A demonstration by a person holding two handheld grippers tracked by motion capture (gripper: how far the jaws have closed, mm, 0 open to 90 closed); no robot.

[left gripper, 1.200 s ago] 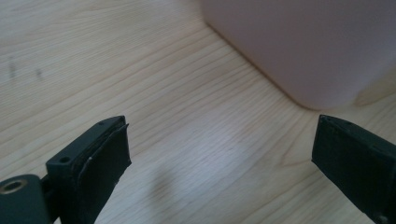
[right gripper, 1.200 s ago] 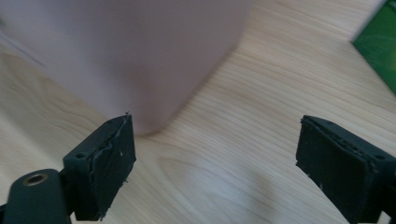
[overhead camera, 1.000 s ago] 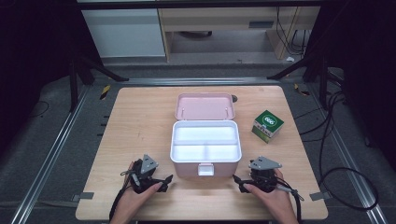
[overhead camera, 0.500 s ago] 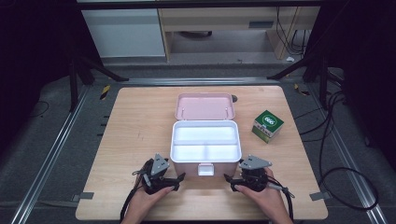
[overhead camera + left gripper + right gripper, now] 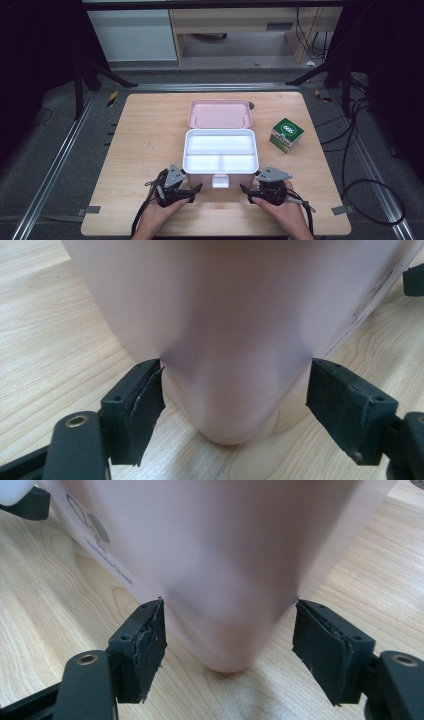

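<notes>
A pink box (image 5: 220,176) with a white divided tray (image 5: 220,152) stands mid-table, and its pink lid (image 5: 220,114) lies open behind it. My left gripper (image 5: 190,181) straddles the box's front left corner (image 5: 225,365). My right gripper (image 5: 251,182) straddles the front right corner (image 5: 225,605). Both pairs of jaws have just been closing with a rounded corner between them. In each gripper view both pad tips now touch the box walls, left gripper (image 5: 235,390), right gripper (image 5: 229,630).
A small green-and-white carton (image 5: 286,135) sits on the wooden table (image 5: 145,130) to the right of the box. A person's hands hold both grippers near the table's front edge. Dark floor, rails and cables surround the table.
Both grippers moved inward and forward to the box's front corners. Their jaws narrowed around those corners.
</notes>
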